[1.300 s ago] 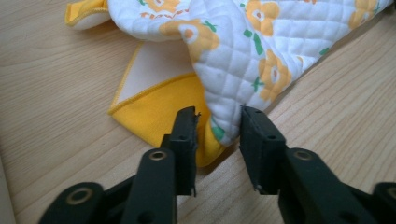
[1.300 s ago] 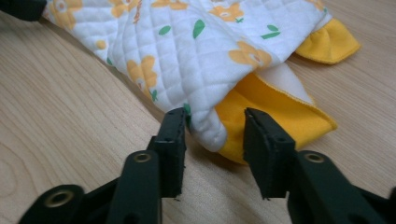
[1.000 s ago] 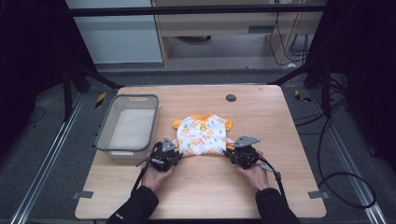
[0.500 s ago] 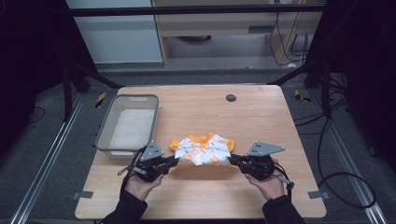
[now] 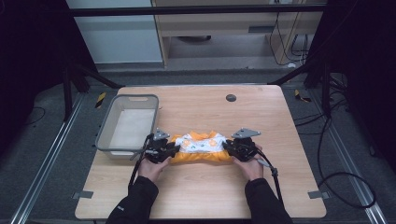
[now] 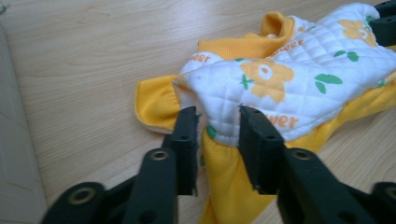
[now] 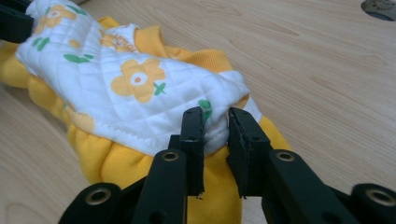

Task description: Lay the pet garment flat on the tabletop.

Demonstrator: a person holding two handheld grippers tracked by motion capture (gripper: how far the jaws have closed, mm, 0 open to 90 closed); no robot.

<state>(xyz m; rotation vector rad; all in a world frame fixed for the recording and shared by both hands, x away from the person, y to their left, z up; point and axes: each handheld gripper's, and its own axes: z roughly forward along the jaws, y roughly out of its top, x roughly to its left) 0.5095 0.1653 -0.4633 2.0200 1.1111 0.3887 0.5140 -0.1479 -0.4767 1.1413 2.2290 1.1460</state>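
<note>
In the high view the print on the small quilted garment (image 5: 201, 145) is too small to read, and both of its ends disappear under the left gripper (image 5: 173, 148) and the right gripper (image 5: 226, 147), whose jaws cannot be made out there. In the left gripper view the garment (image 6: 280, 84) runs off the right edge, the orange lettering on it is partly folded under, and the pale tray (image 6: 11, 154) is cut by the left edge. In the right gripper view a dark round thing (image 7: 379, 8) on the table (image 7: 327, 70) is clipped by the top right corner, and the cloth pinched between the jaws hides behind them.
</note>
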